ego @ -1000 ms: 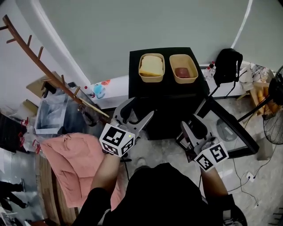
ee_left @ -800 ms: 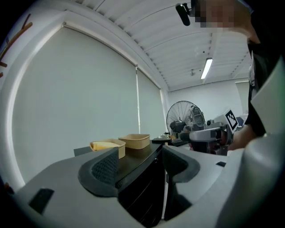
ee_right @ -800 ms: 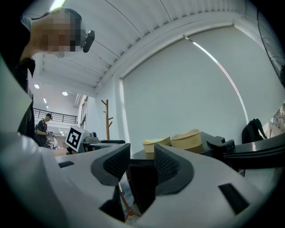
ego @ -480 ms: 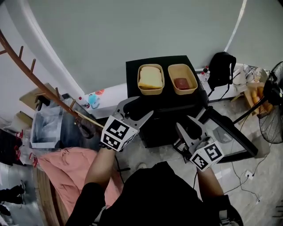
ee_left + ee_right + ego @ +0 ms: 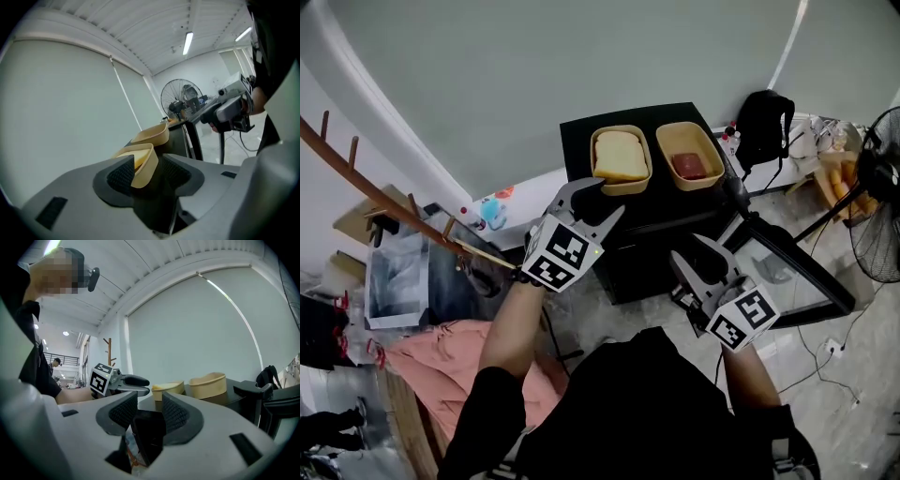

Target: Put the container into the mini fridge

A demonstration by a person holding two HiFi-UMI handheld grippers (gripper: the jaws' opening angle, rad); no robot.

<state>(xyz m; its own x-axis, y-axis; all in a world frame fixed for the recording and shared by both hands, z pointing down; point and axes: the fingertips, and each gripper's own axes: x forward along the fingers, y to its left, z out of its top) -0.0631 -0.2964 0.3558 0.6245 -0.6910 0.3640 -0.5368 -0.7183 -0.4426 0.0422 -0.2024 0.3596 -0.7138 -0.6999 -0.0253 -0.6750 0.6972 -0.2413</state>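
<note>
1. Black box-shaped mini fridge [image 5: 666, 204] at 12 o'clock from the person in the head view, with its flat top serving as a counter for 2 tubs.
2. Tan rounded plastic container holding a pale yellow slab [image 5: 620, 159], upright on the fridge top and not inside the fridge.
3. Second tan container with a red lump inside [image 5: 690, 161], just beside the first at its 3 o'clock, on the same top with a narrow gap between them.
4. Left gripper [image 5: 595, 199] close in at 7 o'clock of the yellow-slab container, aimed toward 1 o'clock.
5. Left jaws apart, having just been closing. In the left gripper view, near end of that container showing in the gap, hard by the pad at 9 o'clock and clear of the pad at 3 o'clock. No pinch on it.
6. Right gripper [image 5: 689, 248] at 6 o'clock of the red-lump container, well apart from it, held out before the fridge front.
7. Right jaws apart, with nothing clamped between the pads. Both tan containers in sight beyond them, toward 1 o'clock in the right gripper view.
8. Black-framed panel [image 5: 825, 291] jutting out from the fridge at its 4 o'clock.
9. Around the fridge: black backpack [image 5: 764, 127] at 2 o'clock by the wall, standing fan [image 5: 877, 192] at 3 o'clock, brown wooden coat rack [image 5: 384, 202] at 9 o'clock, pink cloth [image 5: 431, 370] at 8 o'clock.
</note>
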